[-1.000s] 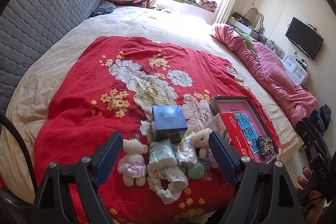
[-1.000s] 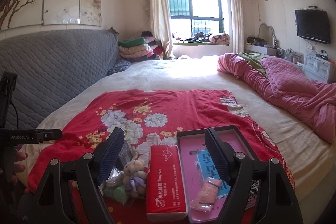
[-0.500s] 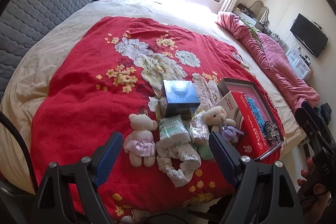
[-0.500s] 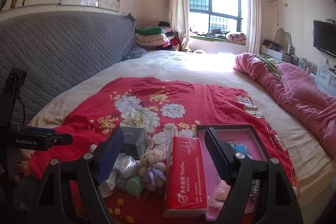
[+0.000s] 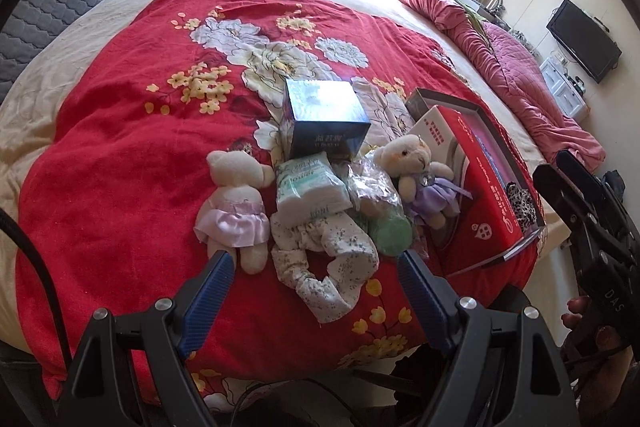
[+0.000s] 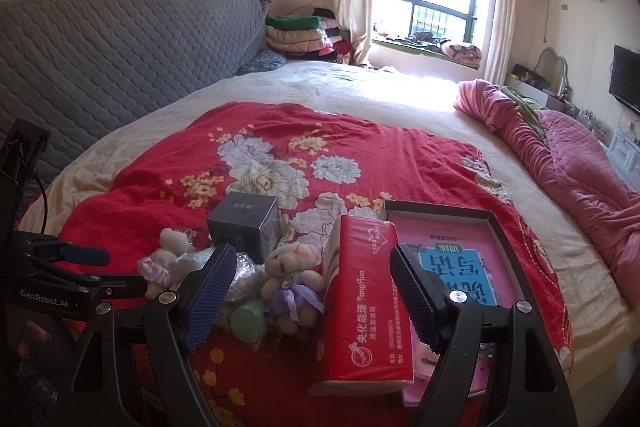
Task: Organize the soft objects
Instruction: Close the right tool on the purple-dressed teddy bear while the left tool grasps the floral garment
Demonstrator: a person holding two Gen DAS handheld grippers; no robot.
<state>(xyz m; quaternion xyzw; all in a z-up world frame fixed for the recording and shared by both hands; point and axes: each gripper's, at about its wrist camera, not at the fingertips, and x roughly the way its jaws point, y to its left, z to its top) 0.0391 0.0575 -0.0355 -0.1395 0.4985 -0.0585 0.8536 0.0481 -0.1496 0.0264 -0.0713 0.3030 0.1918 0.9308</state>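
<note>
Both pairs of jaws stood wide open and held nothing. Our left gripper (image 5: 312, 283) hung low in its frame, above the flowered cloth piece (image 5: 324, 259) that lay at the near edge of the pile. Our right gripper (image 6: 310, 291) pointed at the red tissue pack (image 6: 364, 303), which showed between its blue pads but was not touched by them.

All the soft things lay together on the red blanket (image 5: 120, 155) of the bed, in the lower middle of the left view: the bear in the pink skirt (image 5: 236, 203) at the left, the white tissue packet (image 5: 308, 183) in the centre below the dark blue box (image 5: 324, 115), the green round thing in a clear bag (image 5: 392, 227), and the bear in the purple dress (image 5: 420, 175) leaning toward the red pack. At the right stood the open tray (image 5: 480, 115), where a printed sheet already lay.

We judged the step to be the approach for a first pick. To do it well, we thought we should choose one thing at the edge of the pile, close on its thick middle and not on a loose end, and lift straight up so that the neighbours would not be dragged. The clear bag looked slippery, so it needed a deep bite.
</note>
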